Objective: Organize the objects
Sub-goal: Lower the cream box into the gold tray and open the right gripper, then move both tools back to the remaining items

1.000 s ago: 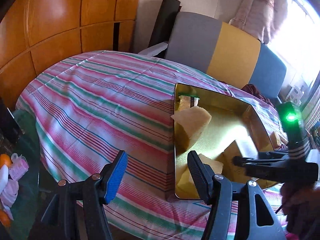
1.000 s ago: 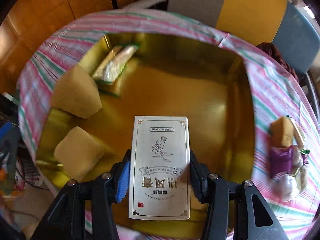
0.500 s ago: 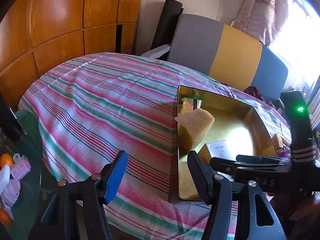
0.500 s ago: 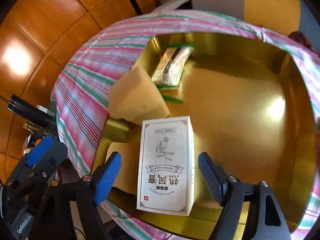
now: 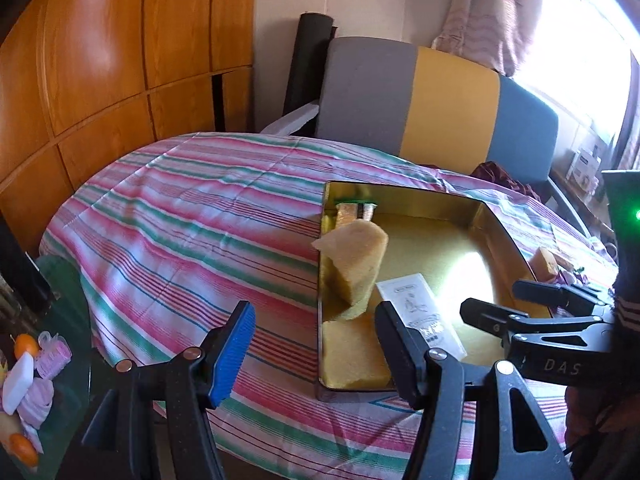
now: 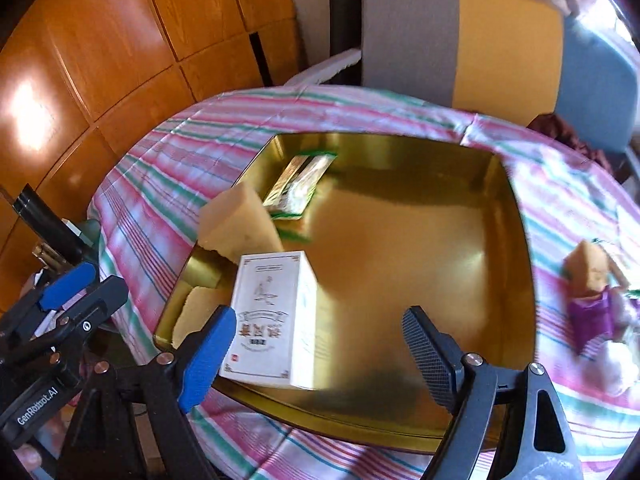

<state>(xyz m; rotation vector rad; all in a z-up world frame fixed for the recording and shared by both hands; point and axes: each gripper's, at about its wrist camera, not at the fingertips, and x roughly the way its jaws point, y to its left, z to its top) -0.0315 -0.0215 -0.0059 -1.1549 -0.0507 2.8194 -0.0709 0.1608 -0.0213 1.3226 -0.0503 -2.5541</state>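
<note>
Left-wrist view first: left gripper (image 5: 312, 344) has its jaws apart over the striped tablecloth (image 5: 180, 216), nothing between them. Ahead and to its right sits the gold tin (image 5: 502, 226), holding yellow sponge blocks (image 5: 354, 264) and the white box (image 5: 420, 312); right gripper (image 5: 508, 300) hovers beyond the tin's near corner.

Right-wrist view: right gripper (image 6: 320, 344) jaws are opening, pads clear of the white box (image 6: 272, 312), which rests in the tin (image 6: 516, 208) just ahead, nearer the blue pad. A foil packet (image 6: 300, 180) lies farther in. Left gripper (image 6: 64, 300) shows at far left.
</note>
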